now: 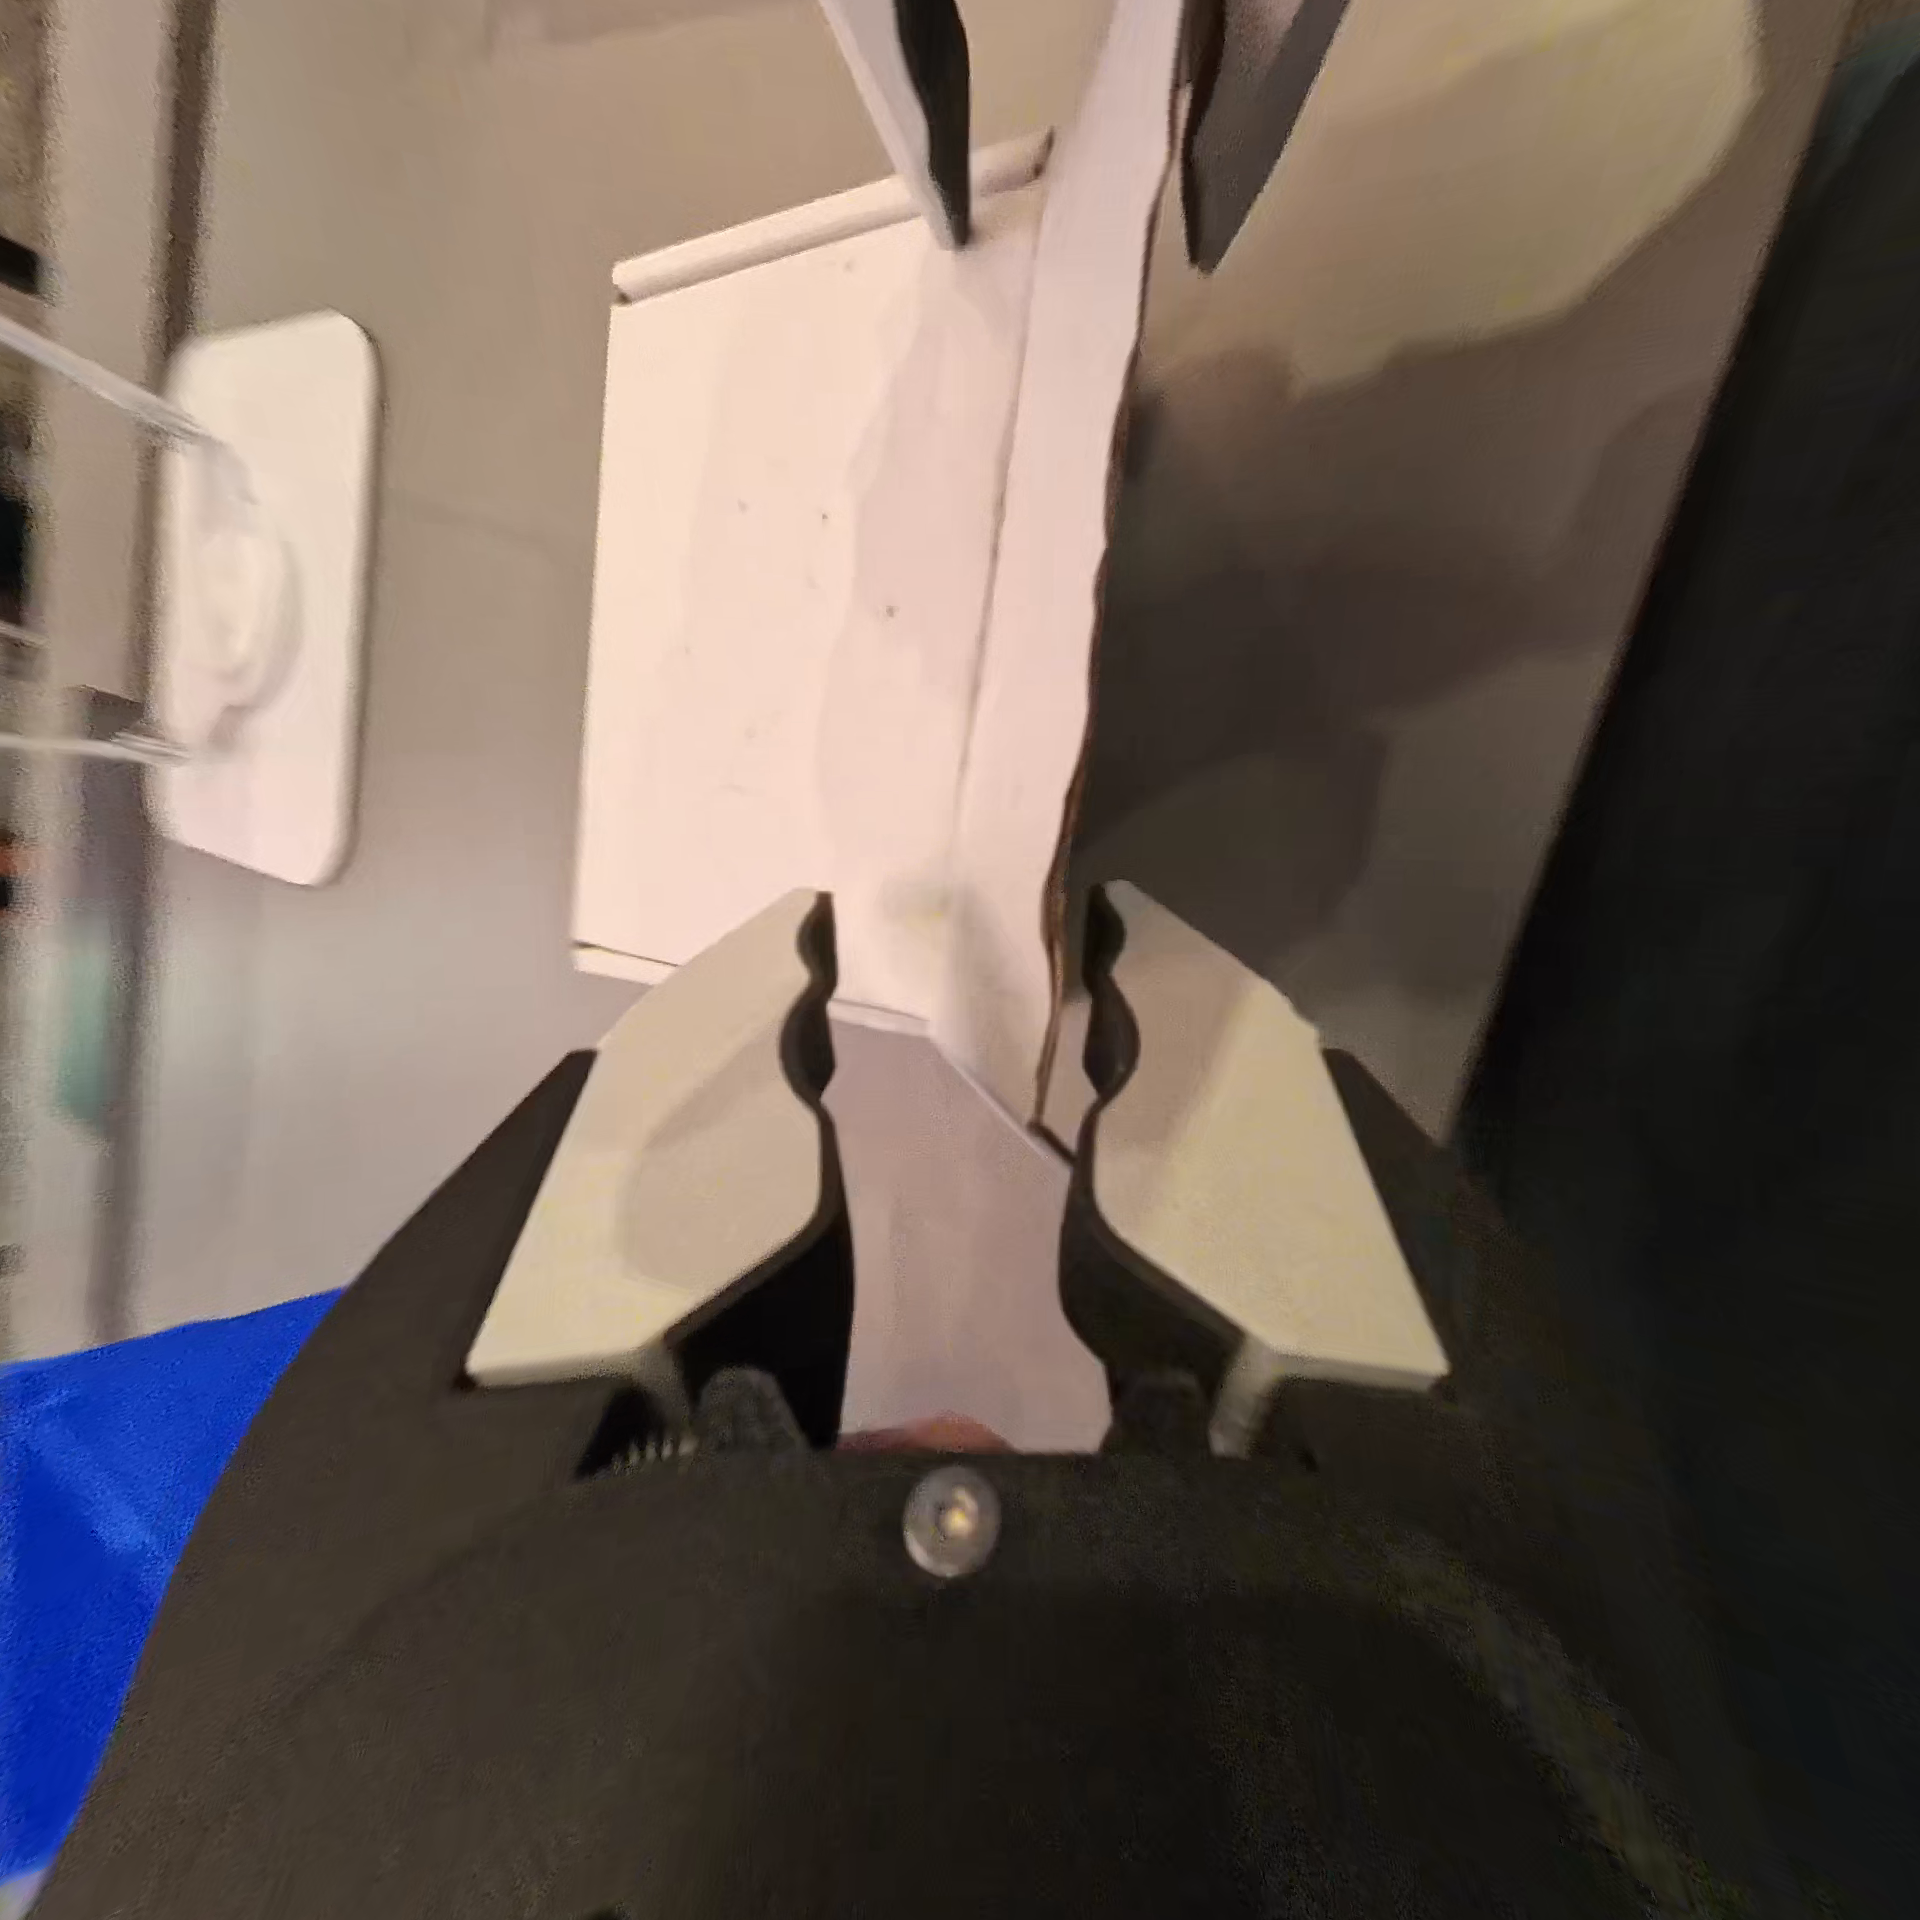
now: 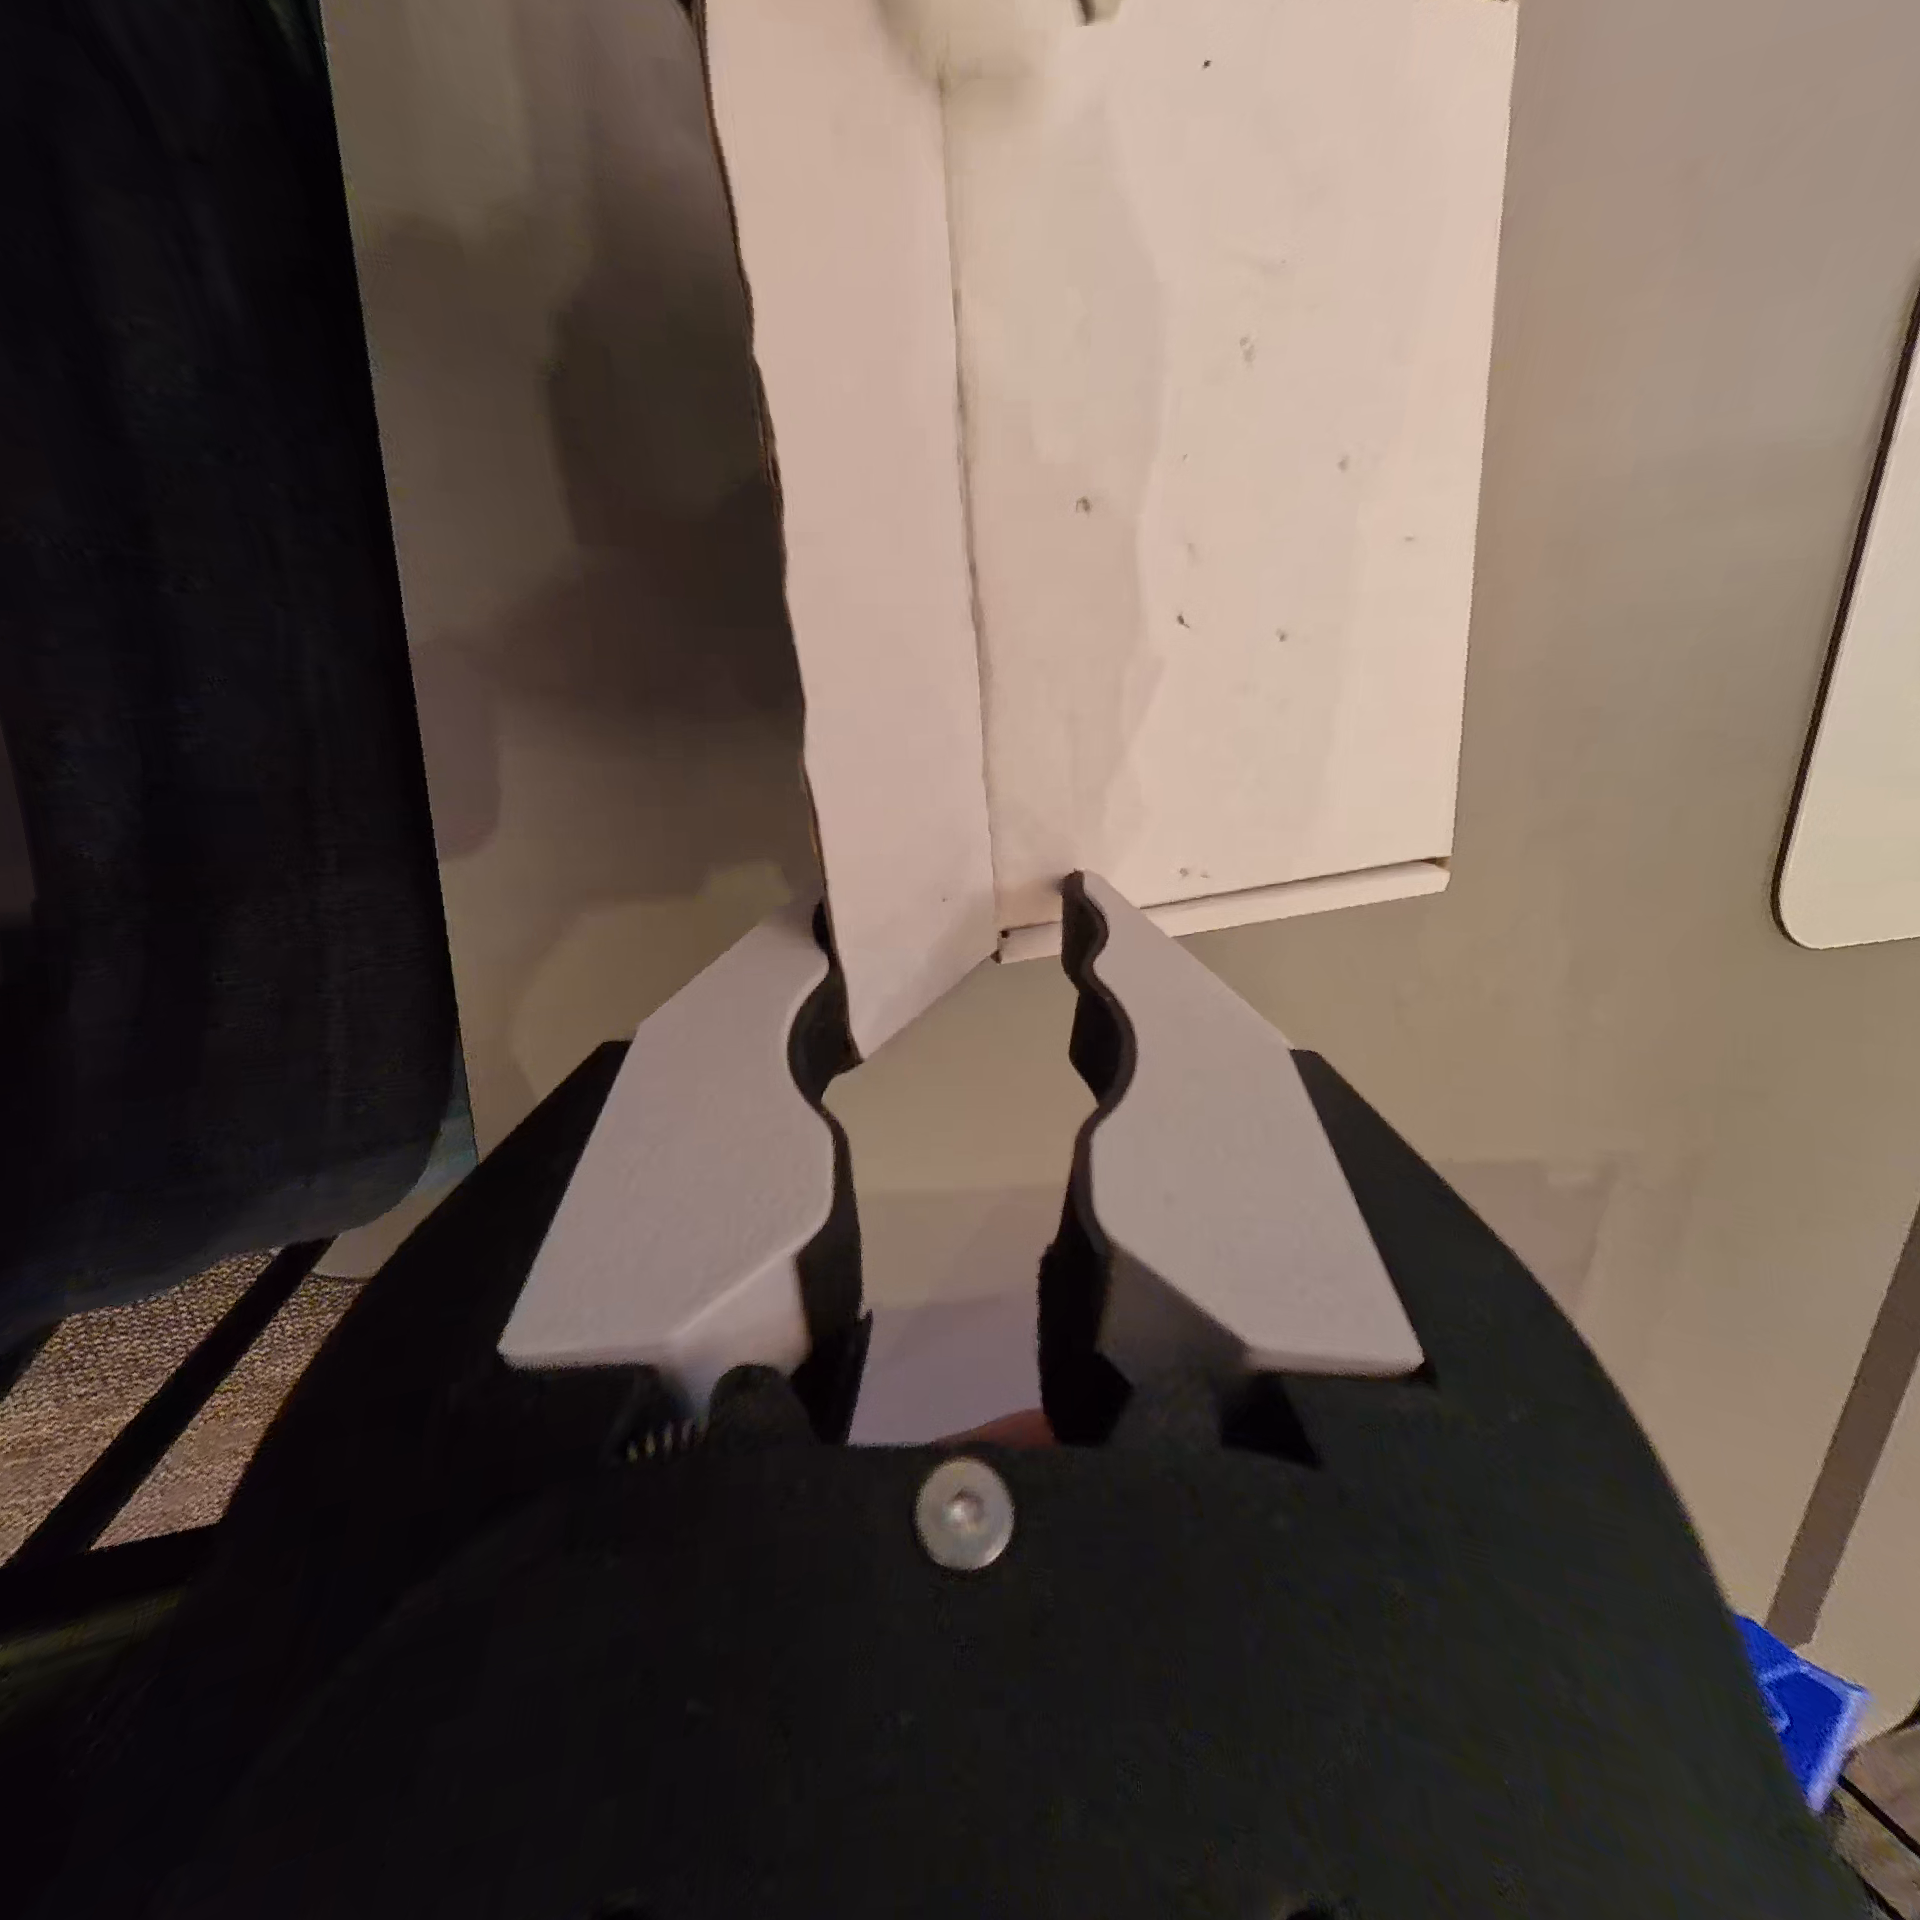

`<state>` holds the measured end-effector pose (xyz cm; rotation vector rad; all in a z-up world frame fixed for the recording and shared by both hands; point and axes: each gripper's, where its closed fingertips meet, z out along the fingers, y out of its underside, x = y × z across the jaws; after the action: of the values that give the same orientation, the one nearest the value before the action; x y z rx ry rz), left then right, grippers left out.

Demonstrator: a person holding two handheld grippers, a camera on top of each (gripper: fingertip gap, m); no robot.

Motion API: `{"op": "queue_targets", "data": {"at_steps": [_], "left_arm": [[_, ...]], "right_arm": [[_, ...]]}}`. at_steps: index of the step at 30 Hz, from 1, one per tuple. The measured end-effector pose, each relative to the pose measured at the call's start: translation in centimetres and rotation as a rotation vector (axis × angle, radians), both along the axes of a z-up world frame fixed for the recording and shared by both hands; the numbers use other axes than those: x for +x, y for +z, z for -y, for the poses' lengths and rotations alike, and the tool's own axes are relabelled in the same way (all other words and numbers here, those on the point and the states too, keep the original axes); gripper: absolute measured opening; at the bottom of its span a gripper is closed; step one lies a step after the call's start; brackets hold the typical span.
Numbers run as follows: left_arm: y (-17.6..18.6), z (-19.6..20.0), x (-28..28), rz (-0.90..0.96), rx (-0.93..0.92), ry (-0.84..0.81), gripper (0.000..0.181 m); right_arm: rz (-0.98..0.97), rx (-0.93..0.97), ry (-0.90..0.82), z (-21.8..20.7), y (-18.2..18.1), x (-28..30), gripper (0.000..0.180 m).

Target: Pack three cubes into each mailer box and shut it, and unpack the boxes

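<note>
A white mailer box [image 1: 769,582] lies flat on the grey table, and its top shows in the right wrist view [image 2: 1226,468]. A long white flap [image 1: 1049,623] stands up along the side nearest the person, its brown cut edge showing. My left gripper [image 1: 961,904] is open at one end of the flap, which sits close to its right finger. My right gripper [image 2: 948,899] is open at the other end, with the flap [image 2: 883,520] against its left finger. It also shows at the top of the left wrist view [image 1: 1081,208], straddling the flap. No cubes are visible.
A white rounded tray [image 1: 270,592] lies on the table beyond the box and also shows in the right wrist view [image 2: 1860,675]. Something blue [image 1: 125,1558] lies near the table's edge [image 2: 1797,1704]. A person's dark clothing [image 1: 1714,935] borders the table [image 2: 187,623].
</note>
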<state>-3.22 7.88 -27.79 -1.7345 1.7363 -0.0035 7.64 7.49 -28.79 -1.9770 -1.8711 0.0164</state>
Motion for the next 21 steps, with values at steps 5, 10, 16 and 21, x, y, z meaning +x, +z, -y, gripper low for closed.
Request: {"op": "queue_targets", "data": {"at_steps": [5,10,16,21], "left_arm": [[1.0,0.9,-1.3,0.175,-0.182,0.075,0.054],[0.4,1.1,-2.4,0.243,-0.250,0.190,0.051],[-0.4,0.9,-2.9,0.245,-0.289,0.256,0.048],[-1.4,0.9,-2.4,0.279,-0.388,0.282,0.053]], "right_arm": [[-0.056,-0.031,-0.031,0.3,0.1,-0.3,0.053],[-0.117,-0.090,-0.084,1.1,0.6,0.0,0.063],[-0.253,-0.270,-0.295,1.9,0.6,0.3,0.061],[-0.346,-0.403,-0.447,1.9,-0.4,-0.4,0.051]]}}
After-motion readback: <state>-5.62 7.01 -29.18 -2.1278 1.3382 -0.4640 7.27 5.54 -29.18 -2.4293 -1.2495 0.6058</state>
